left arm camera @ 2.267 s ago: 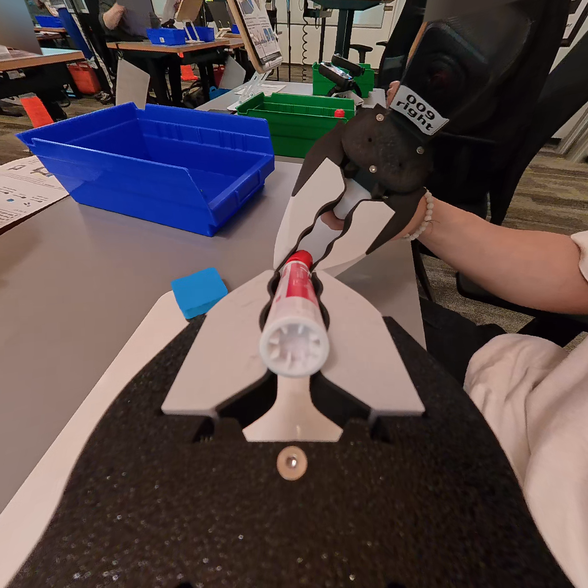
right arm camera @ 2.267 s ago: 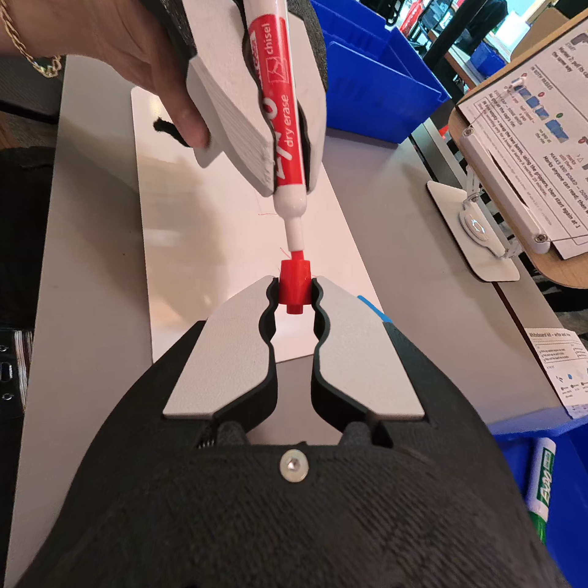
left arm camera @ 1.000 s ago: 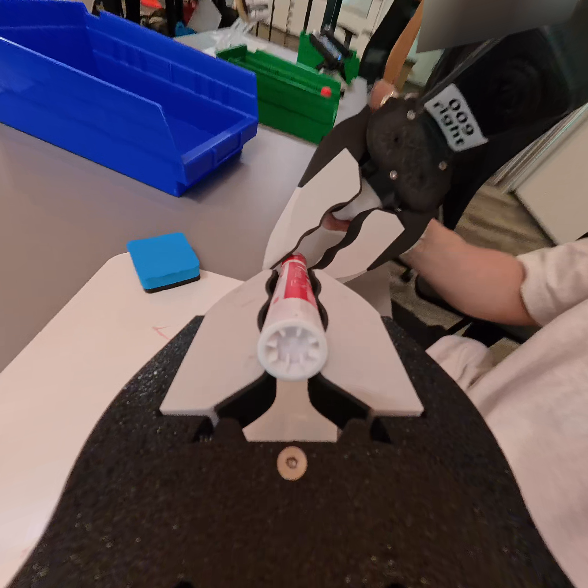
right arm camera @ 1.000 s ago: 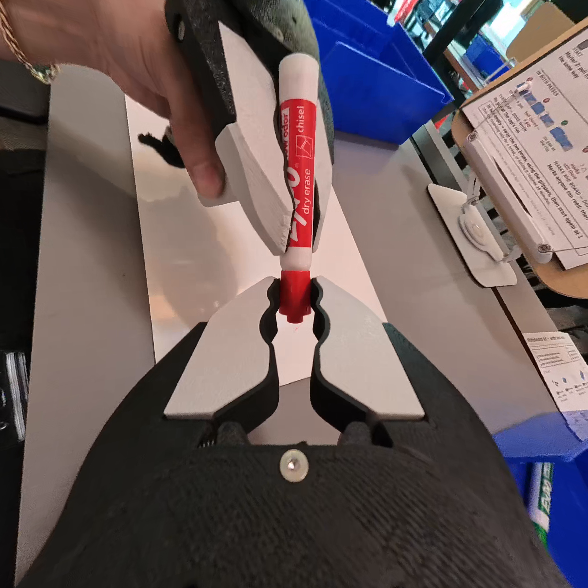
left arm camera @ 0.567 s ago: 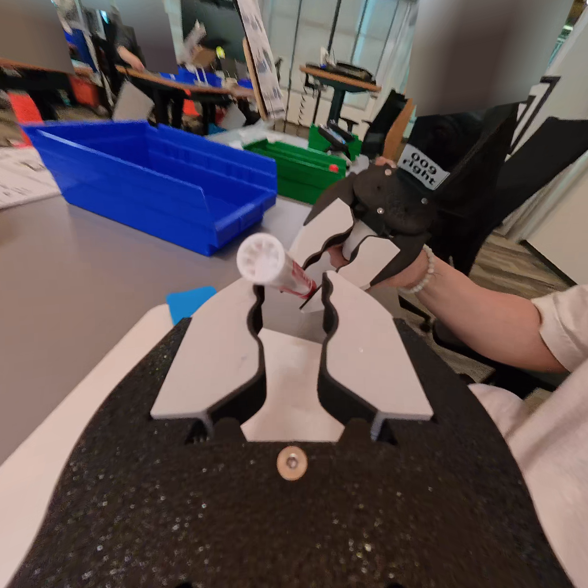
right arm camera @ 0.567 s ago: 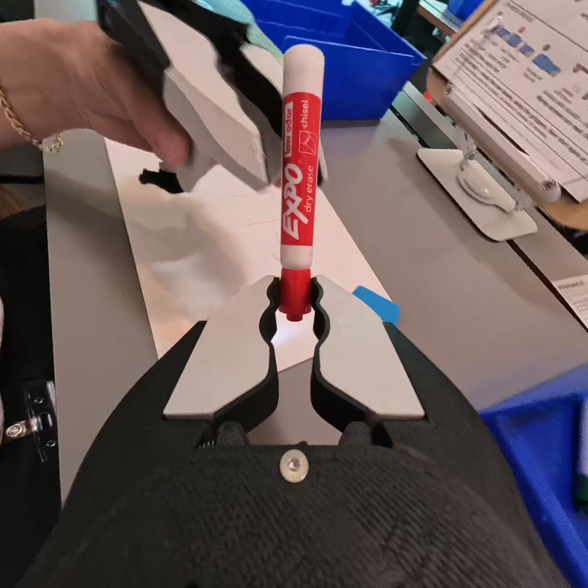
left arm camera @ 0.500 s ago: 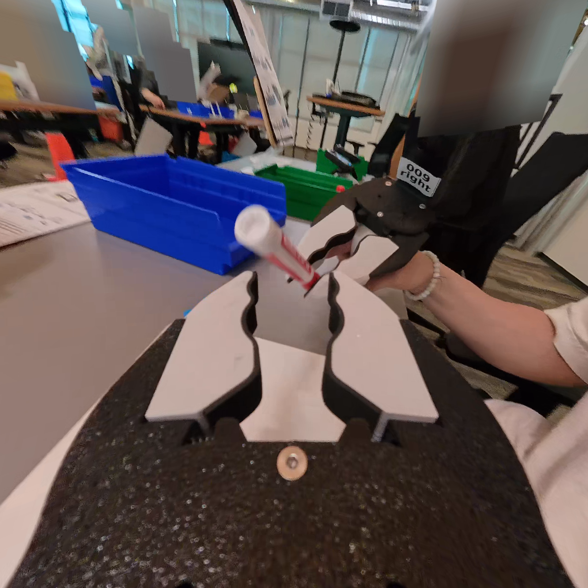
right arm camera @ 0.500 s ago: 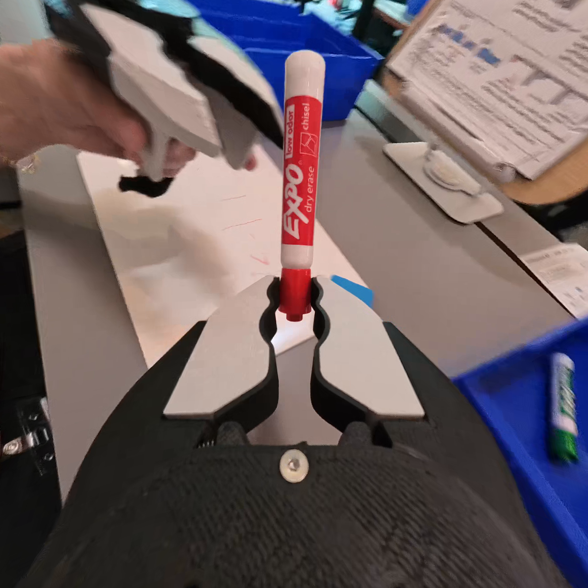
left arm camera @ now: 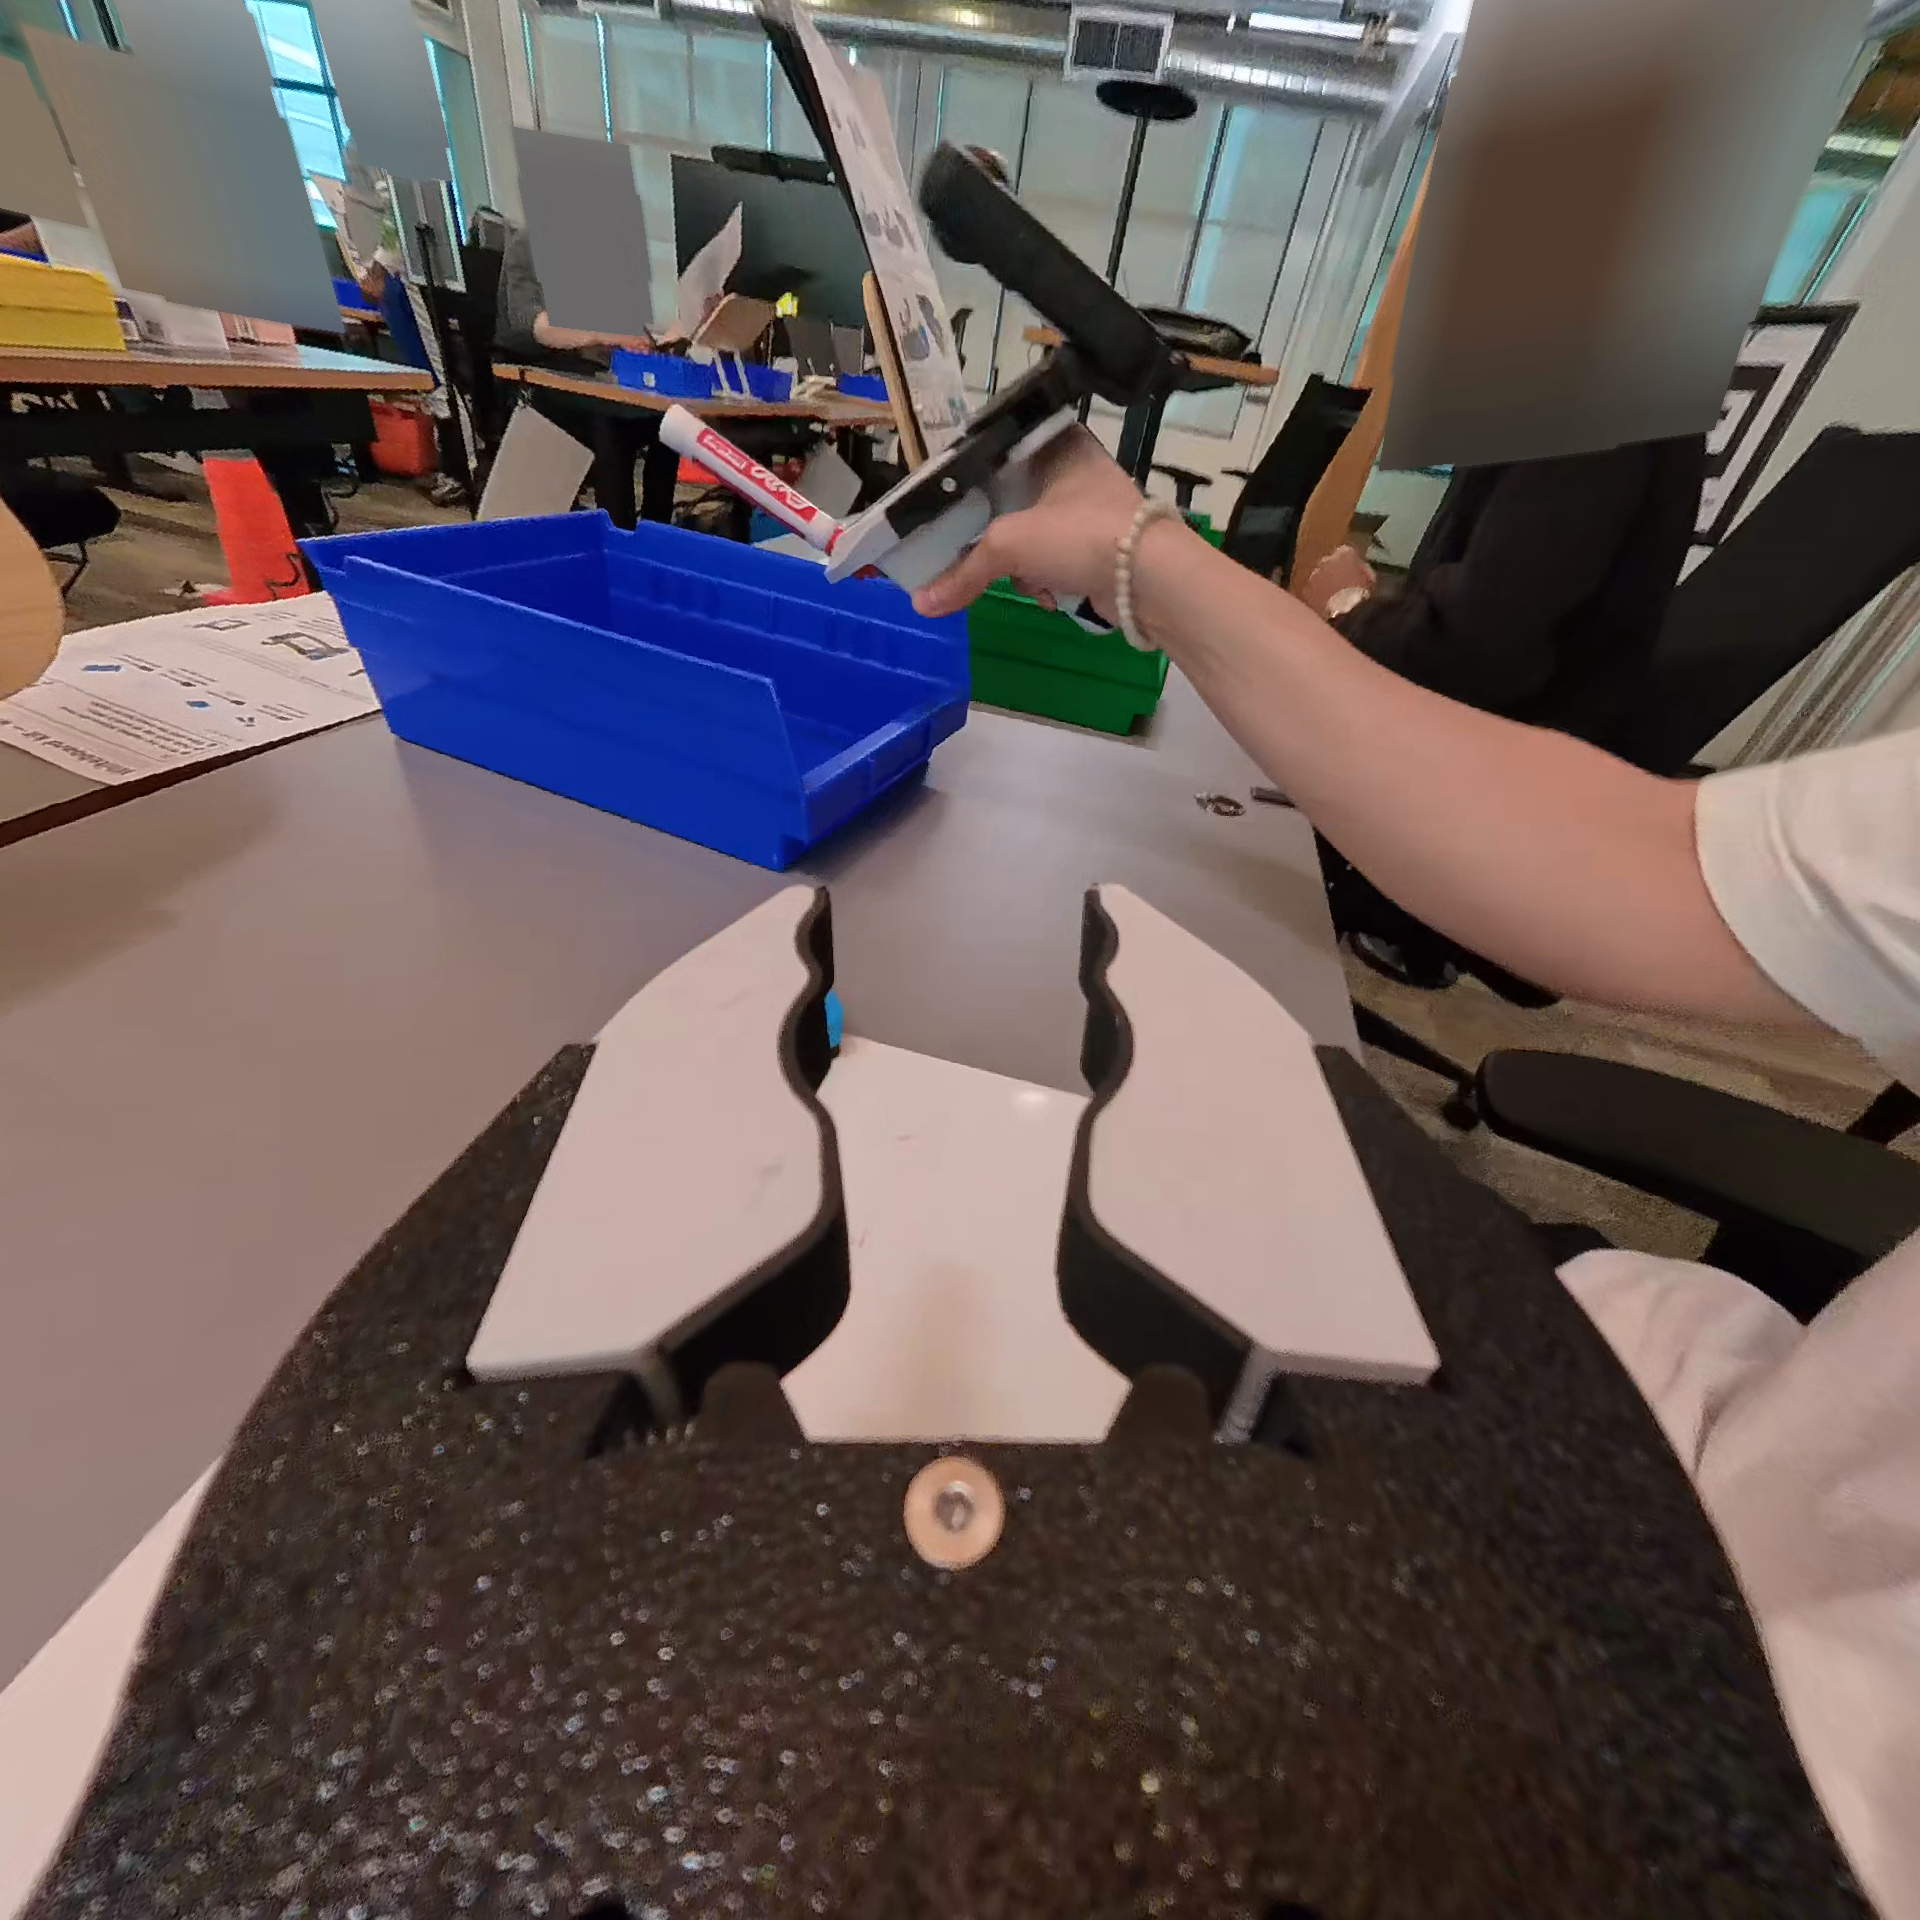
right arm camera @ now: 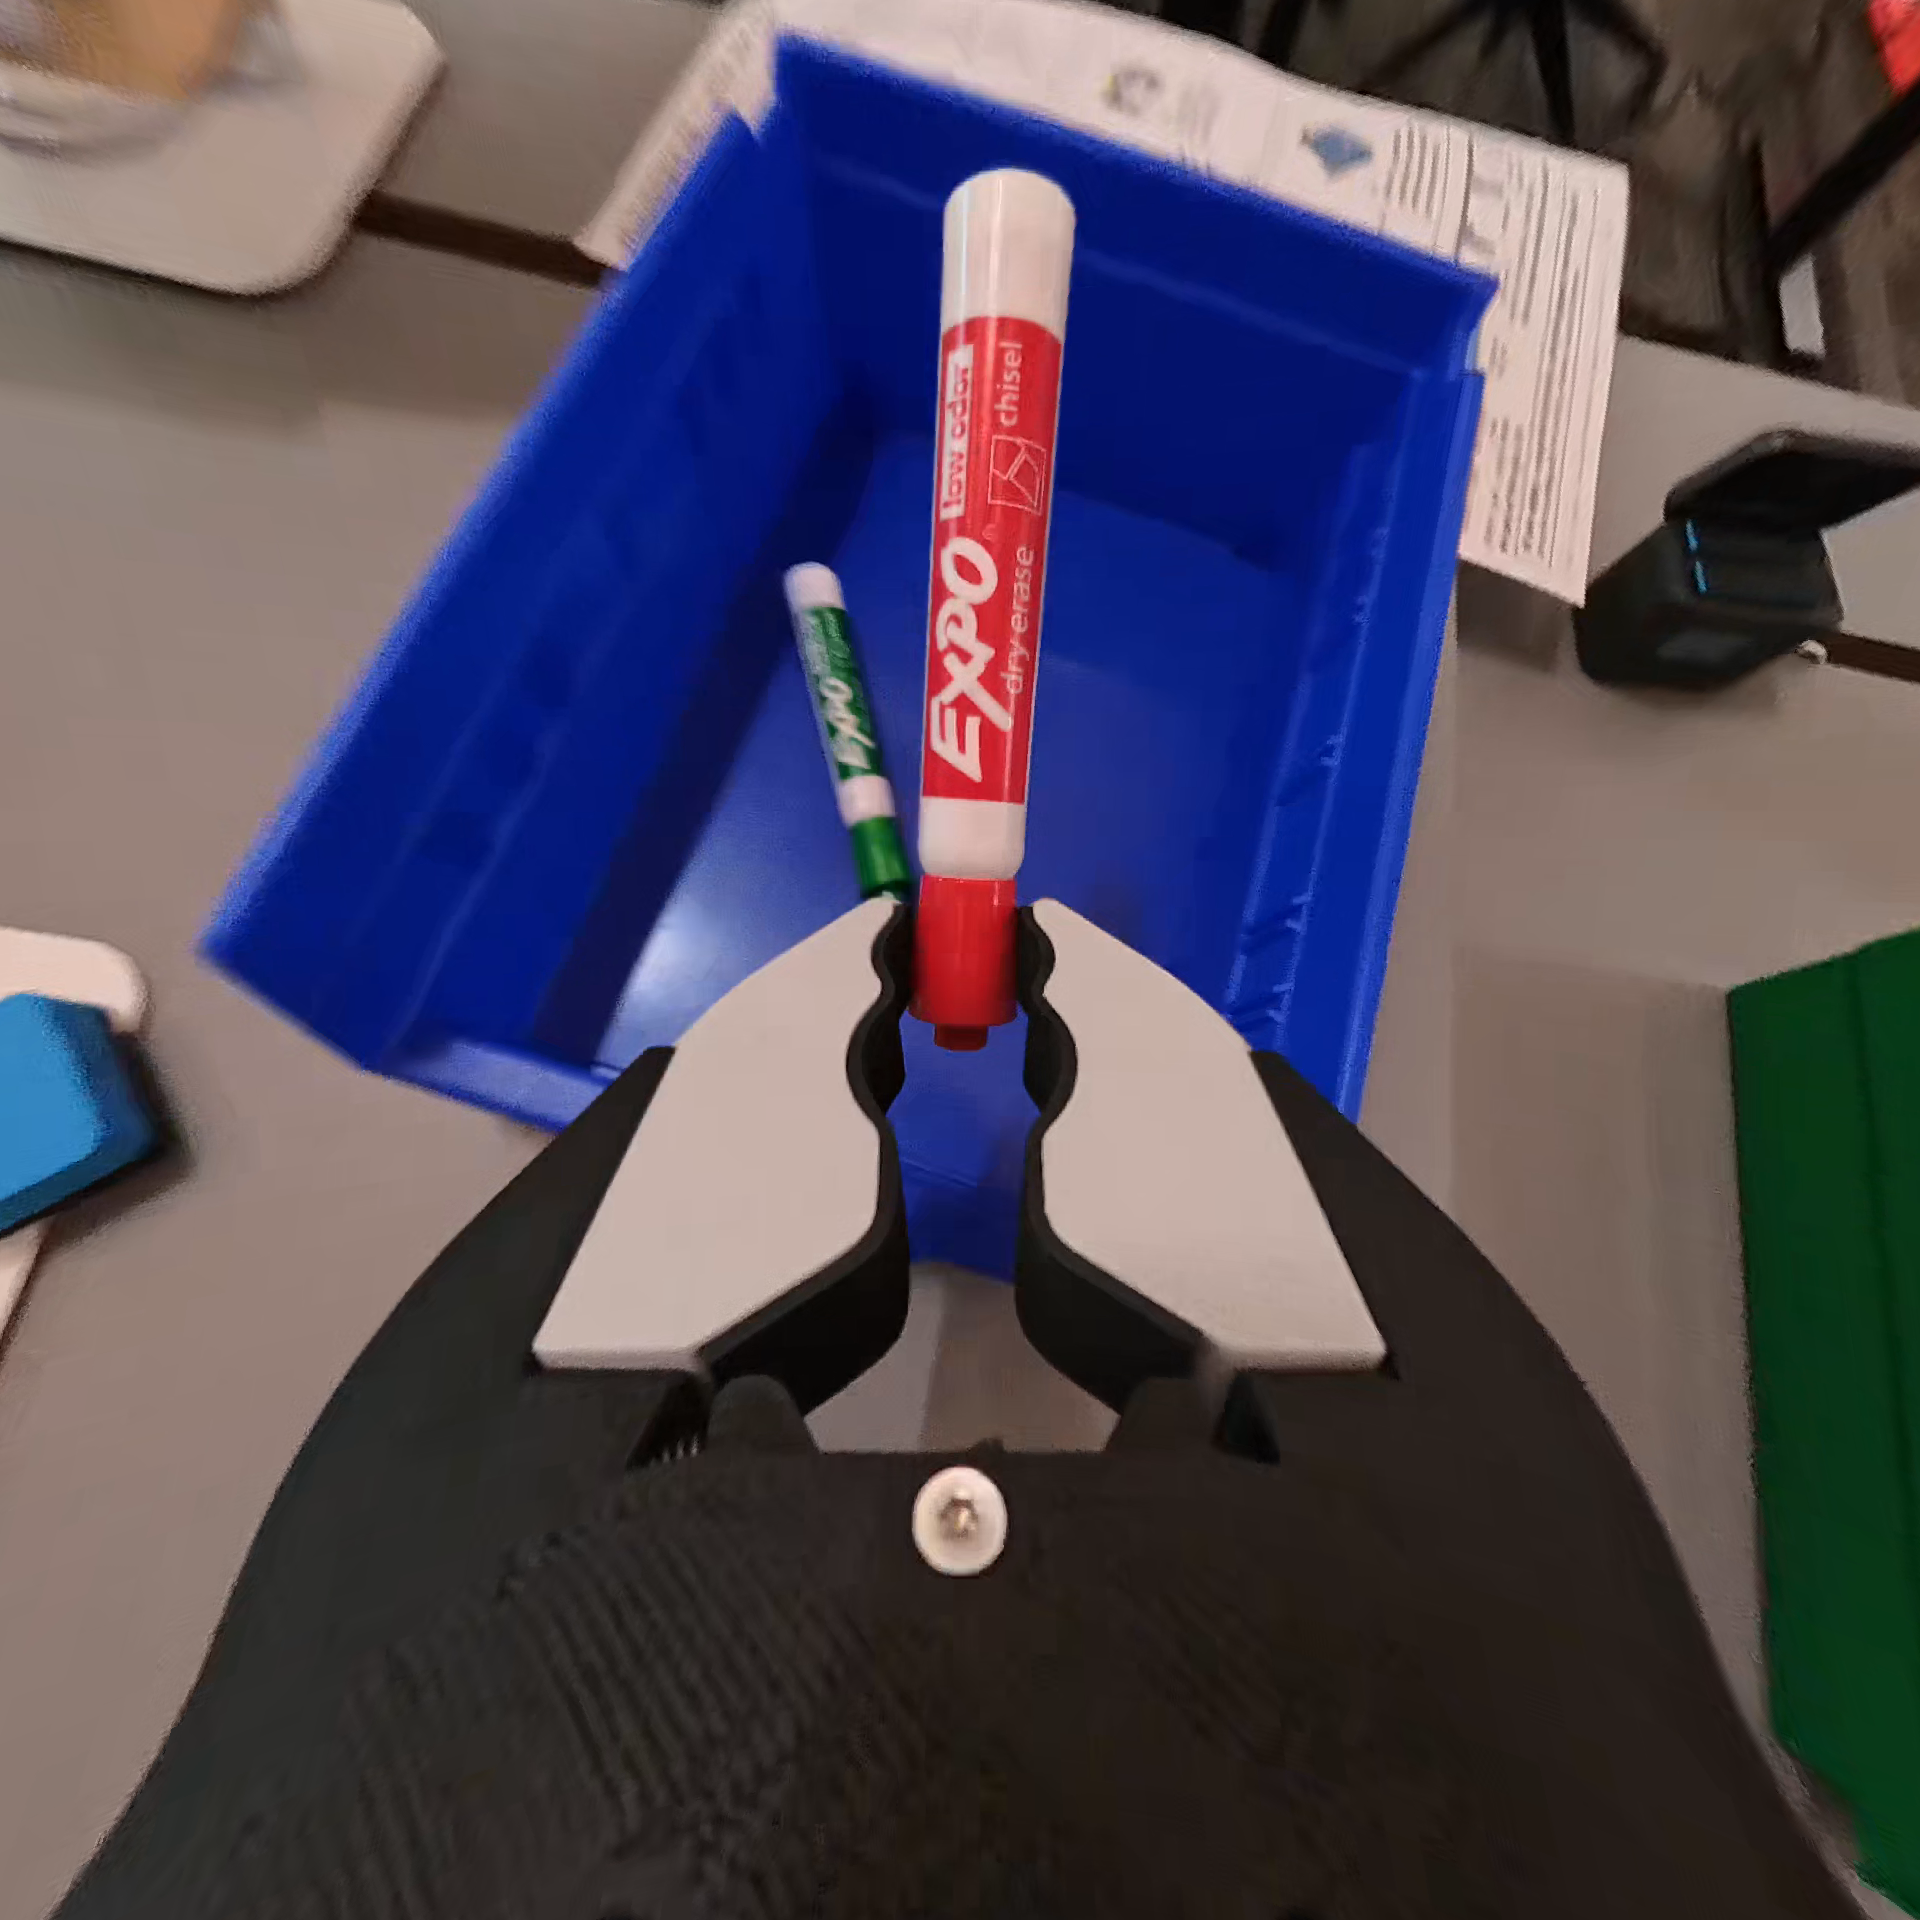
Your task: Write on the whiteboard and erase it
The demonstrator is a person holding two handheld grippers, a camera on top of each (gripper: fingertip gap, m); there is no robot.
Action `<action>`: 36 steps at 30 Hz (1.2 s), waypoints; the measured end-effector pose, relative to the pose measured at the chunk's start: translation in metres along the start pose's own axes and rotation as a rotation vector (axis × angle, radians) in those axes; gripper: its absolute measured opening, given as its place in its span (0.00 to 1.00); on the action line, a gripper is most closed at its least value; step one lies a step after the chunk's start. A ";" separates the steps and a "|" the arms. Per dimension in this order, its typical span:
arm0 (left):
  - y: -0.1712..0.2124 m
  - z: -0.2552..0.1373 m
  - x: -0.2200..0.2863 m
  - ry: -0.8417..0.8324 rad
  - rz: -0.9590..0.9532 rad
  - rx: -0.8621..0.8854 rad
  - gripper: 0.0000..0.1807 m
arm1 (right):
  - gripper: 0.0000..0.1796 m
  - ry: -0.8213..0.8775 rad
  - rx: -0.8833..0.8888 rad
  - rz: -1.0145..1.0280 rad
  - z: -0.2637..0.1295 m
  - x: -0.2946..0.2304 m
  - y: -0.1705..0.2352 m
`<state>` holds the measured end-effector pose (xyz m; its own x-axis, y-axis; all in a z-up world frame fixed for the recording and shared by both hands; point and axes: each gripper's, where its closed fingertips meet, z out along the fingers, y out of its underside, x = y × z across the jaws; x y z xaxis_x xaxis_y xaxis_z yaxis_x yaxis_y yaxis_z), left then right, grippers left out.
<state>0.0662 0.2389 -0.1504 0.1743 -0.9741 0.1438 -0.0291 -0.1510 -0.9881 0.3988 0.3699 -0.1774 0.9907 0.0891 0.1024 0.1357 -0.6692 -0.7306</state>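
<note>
Far left, near: blue eraser [right arm camera: 57, 1101] – soft block, easy to pinch by its sides. Left gripper [left arm camera: 956, 977] spread wide, empty, above the whiteboard [left arm camera: 951, 1174]. Further right, held over the blue bin [right arm camera: 644, 582]: red marker [right arm camera: 992, 561] – light, stiff, probably slippery – pinched at the cap by the right gripper [right arm camera: 966, 961].

Bright, even indoor light with background windows; wide-angle bending at edges, motion blur softening the right wrist view

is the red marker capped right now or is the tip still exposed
Capped. In the right wrist view the red cap sits flush against the red marker barrel, no tip showing, and the right hand-held gripper is clamped on that cap.
</note>
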 end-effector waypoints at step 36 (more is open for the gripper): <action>0.047 0.002 -0.032 -0.189 0.052 -0.274 0.43 | 0.55 -0.413 0.238 -0.438 -0.052 -0.144 0.007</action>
<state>0.0611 0.2637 -0.2017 0.3444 -0.9372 0.0557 -0.3013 -0.1666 -0.9389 0.2571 0.3139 -0.1617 0.7568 0.6251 0.1911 0.4774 -0.3289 -0.8148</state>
